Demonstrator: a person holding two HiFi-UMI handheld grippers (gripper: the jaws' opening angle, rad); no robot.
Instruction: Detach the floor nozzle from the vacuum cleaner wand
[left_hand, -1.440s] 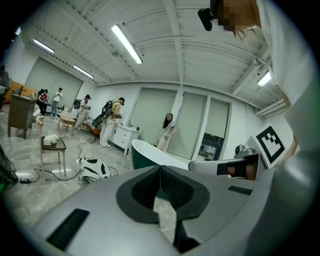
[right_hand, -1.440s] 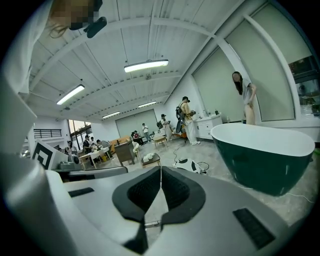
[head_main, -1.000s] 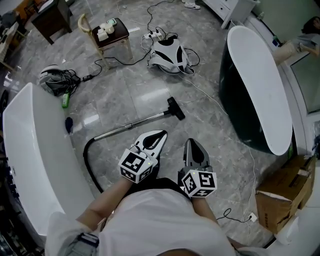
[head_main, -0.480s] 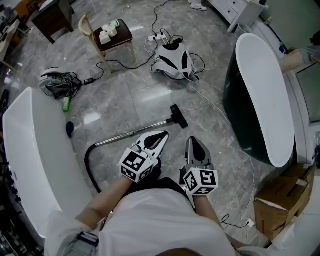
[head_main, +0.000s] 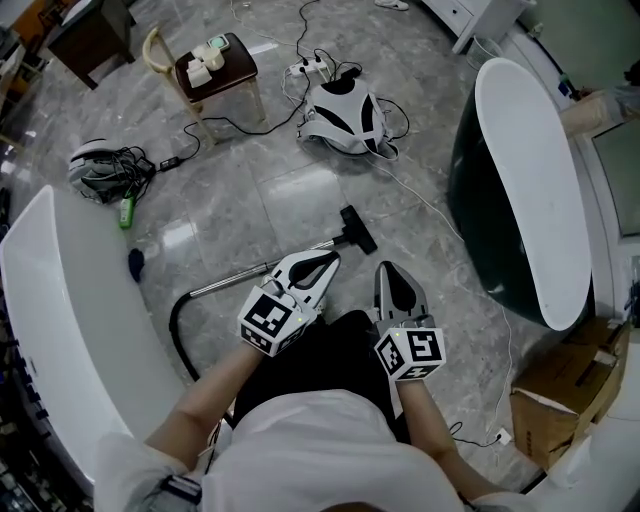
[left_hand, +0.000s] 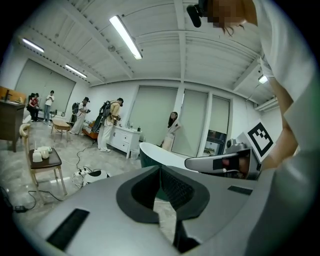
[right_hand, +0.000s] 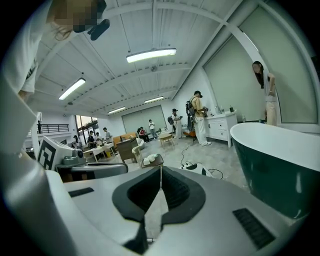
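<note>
The vacuum's metal wand (head_main: 235, 275) lies on the grey floor and ends in the black floor nozzle (head_main: 357, 228). Its black hose (head_main: 176, 335) curves away at the left. In the head view my left gripper (head_main: 328, 259) is shut and empty, and its tip overlaps the wand just short of the nozzle. The right gripper (head_main: 392, 271), also shut and empty, hangs below and to the right of the nozzle. In the left gripper view the left gripper (left_hand: 160, 168) faces across the room, as does the right gripper (right_hand: 160, 172) in its own view. Neither of these two views shows the wand.
A dark green bathtub (head_main: 530, 170) stands at the right and a white tub (head_main: 60, 310) at the left. Ahead are a white vacuum body (head_main: 345, 110) with cables, a stool (head_main: 215, 65) and a cardboard box (head_main: 570, 400). Several people stand far off.
Both grippers have moved forward toward the wand and nozzle. The left gripper's tip now overlaps the wand in the head view. Both jaws stay shut.
</note>
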